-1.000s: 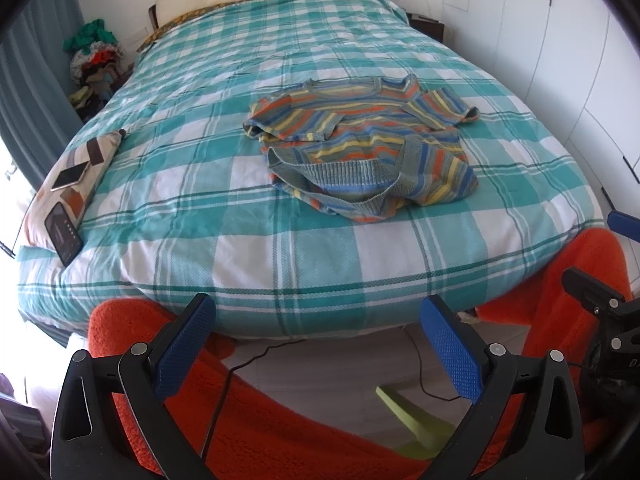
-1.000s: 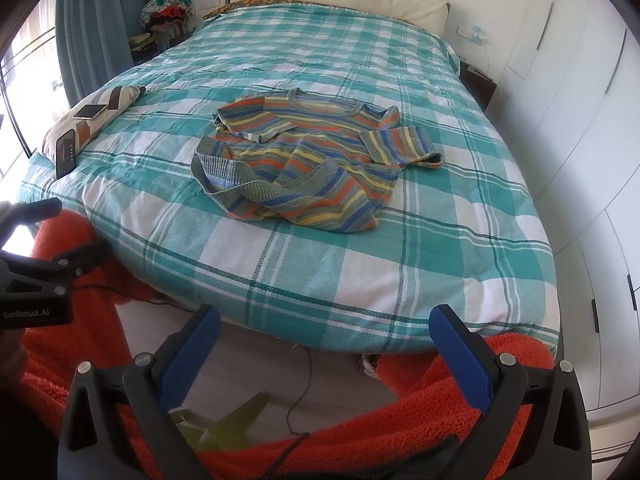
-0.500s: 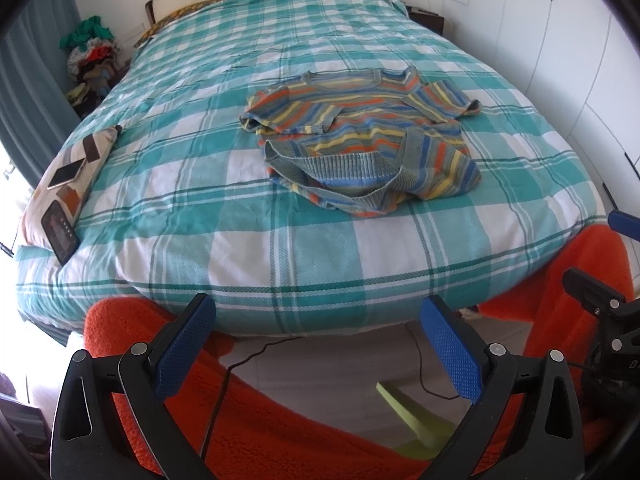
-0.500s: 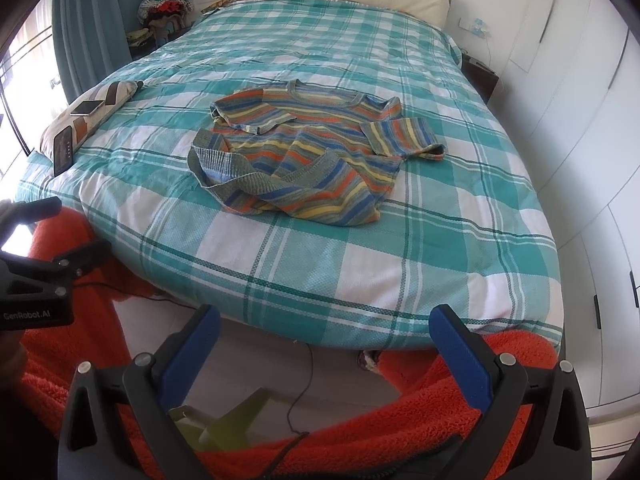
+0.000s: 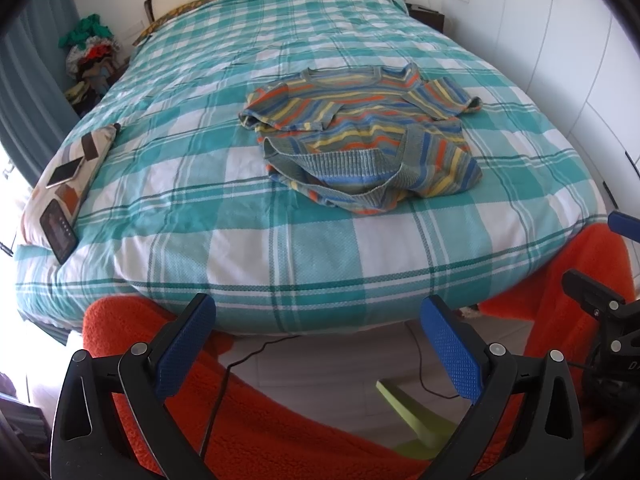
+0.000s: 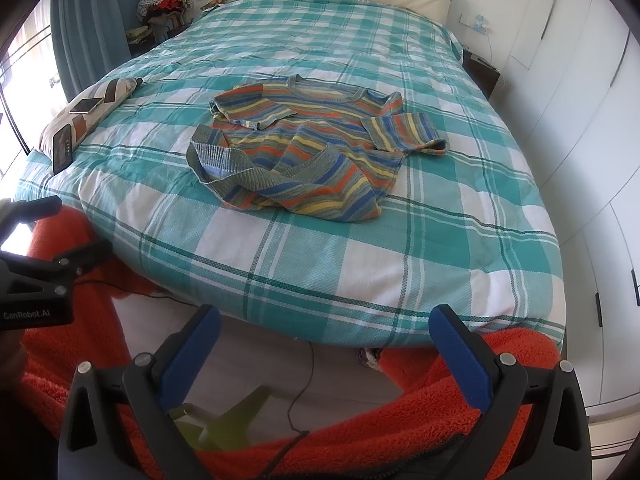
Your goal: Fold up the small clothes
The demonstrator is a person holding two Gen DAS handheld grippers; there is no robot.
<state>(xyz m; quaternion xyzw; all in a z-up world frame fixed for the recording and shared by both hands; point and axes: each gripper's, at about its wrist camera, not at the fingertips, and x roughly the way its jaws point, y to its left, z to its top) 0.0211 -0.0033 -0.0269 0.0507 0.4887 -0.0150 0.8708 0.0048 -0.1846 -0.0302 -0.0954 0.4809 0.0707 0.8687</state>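
The striped knit sweater (image 5: 362, 148) lies rumpled on the checked bed (image 5: 248, 248) at frame centre, looking soft, light and floppy, best pinched at its ribbed hem corners, while the left gripper (image 5: 318, 350) and right gripper (image 6: 324, 354) hang spread and empty low in frame.

bare checked duvet (image 5: 328, 256) all round striped sweater (image 5: 360, 140), patterned cushion (image 5: 76, 168) with phones at far left edge
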